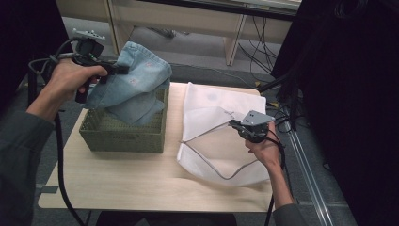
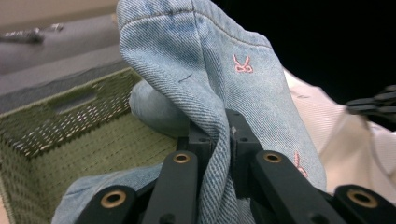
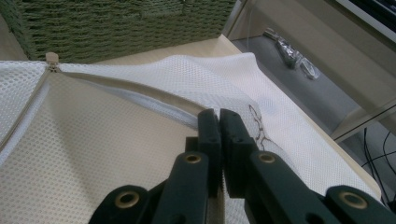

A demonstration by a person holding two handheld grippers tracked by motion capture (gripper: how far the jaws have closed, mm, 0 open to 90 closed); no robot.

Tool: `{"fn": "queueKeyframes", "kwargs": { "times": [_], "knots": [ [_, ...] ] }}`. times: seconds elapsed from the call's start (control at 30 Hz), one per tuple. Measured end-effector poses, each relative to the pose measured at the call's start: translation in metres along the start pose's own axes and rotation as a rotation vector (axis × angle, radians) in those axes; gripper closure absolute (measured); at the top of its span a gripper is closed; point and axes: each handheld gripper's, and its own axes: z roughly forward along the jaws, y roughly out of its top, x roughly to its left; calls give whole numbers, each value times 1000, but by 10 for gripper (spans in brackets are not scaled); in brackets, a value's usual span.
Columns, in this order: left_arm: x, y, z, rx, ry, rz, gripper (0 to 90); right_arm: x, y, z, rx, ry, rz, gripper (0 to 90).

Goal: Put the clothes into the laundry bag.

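**Denim garment, in transfer from basket to mesh bag**

Denim garment (image 1: 136, 82) is being held above the woven basket (image 1: 122, 134), clamped in left gripper (image 1: 123, 69). Mesh laundry bag (image 1: 211, 106), beside the basket, is being pinched at its opening by right gripper (image 1: 234, 123). Risk: trailing fabric being snagged on the basket rim.

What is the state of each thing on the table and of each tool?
Jeans: lifted, partly hanging into the basket.
Basket: upright, open top.
Mesh bag: lying flat, zipper open, upper edge lifted.
Left tool: shut on the jeans.
Right tool: shut on the mesh bag's edge.
Table: bearing basket and bag.
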Motion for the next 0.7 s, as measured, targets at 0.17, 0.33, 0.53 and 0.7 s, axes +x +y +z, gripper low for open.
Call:
{"fn": "queueKeyframes", "kwargs": {
  "times": [0.17,0.33,0.53,0.7],
  "knots": [
    [-24,3,-24,-38,-62,33,821,1,0,0,6,0,-4,887],
    [-61,3,-49,-66,-165,84,821,1,1,0,7,-4,-3,887],
    [-95,-7,-59,-85,-279,103,821,2,2,-1,7,-5,-4,887],
    [-122,-22,-54,-83,-340,131,822,3,3,0,9,-9,-12,887]
  ]
}}
